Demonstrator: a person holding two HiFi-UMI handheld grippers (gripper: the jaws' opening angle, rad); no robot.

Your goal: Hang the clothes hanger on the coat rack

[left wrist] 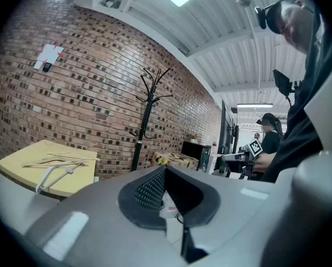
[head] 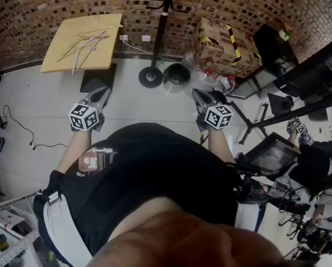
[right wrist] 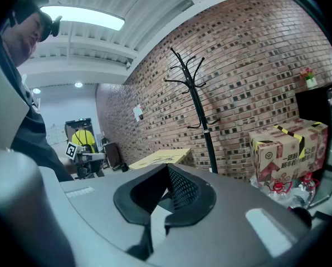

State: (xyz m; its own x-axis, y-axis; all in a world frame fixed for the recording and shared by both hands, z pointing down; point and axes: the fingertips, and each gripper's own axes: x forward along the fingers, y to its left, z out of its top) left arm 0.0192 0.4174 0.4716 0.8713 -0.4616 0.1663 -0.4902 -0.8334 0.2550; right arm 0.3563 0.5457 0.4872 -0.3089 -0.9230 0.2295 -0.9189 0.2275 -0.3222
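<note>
Several pale clothes hangers (head: 87,42) lie on a yellow table (head: 60,57) at the far left by the brick wall; in the left gripper view the hangers (left wrist: 55,168) lie on that table (left wrist: 21,168). The black coat rack (head: 161,26) stands on its round base (head: 151,77) between both grippers and farther off, and shows as a coat rack (left wrist: 146,113) and coat rack (right wrist: 196,102) in the gripper views. My left gripper (head: 103,92) and right gripper (head: 199,95) are held in front of the person, both shut and empty, well short of hangers and rack.
A taped cardboard box (head: 224,44) with bottles (head: 221,82) beside it stands right of the rack. A dark round object (head: 176,74) sits by the rack's base. Tripods and a monitor (head: 269,152) crowd the right. A cable (head: 21,129) runs over the floor at left.
</note>
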